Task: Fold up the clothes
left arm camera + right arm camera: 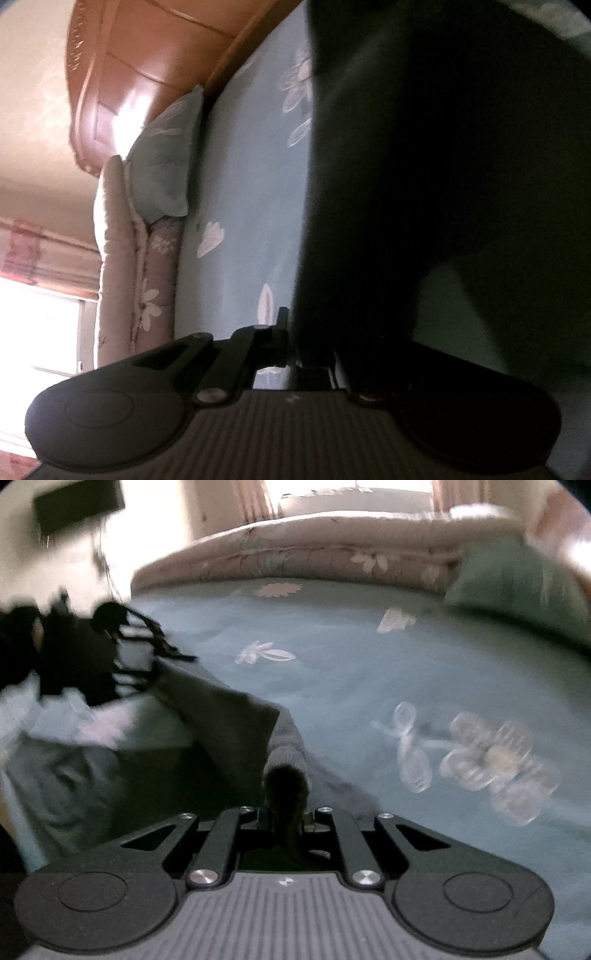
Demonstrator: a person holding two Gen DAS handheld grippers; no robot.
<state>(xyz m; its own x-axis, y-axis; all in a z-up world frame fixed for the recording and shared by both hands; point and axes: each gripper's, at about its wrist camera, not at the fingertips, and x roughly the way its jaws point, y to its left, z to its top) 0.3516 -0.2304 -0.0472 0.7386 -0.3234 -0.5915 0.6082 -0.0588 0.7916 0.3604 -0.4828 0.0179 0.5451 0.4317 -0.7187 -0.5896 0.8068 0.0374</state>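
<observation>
Over the bed (332, 672), both fingers (286, 812) pinch the dark garment (221, 716).

1. A dark grey knitted garment (221, 716) lies on the teal flower-printed bed (369, 686), at its near left part.
2. A teal pillow (517, 587) sits at the bed's far right corner.
3. A pink folded quilt (314, 559) runs along the far edge.
4. A brown wooden headboard (147, 66) stands behind the pillow.

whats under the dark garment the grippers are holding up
Under the dark garment lies the teal flowered bedsheet, with a pale grey cloth at its left. What the cloth covers is hidden. Both the left gripper and right gripper are shut on the garment.
</observation>
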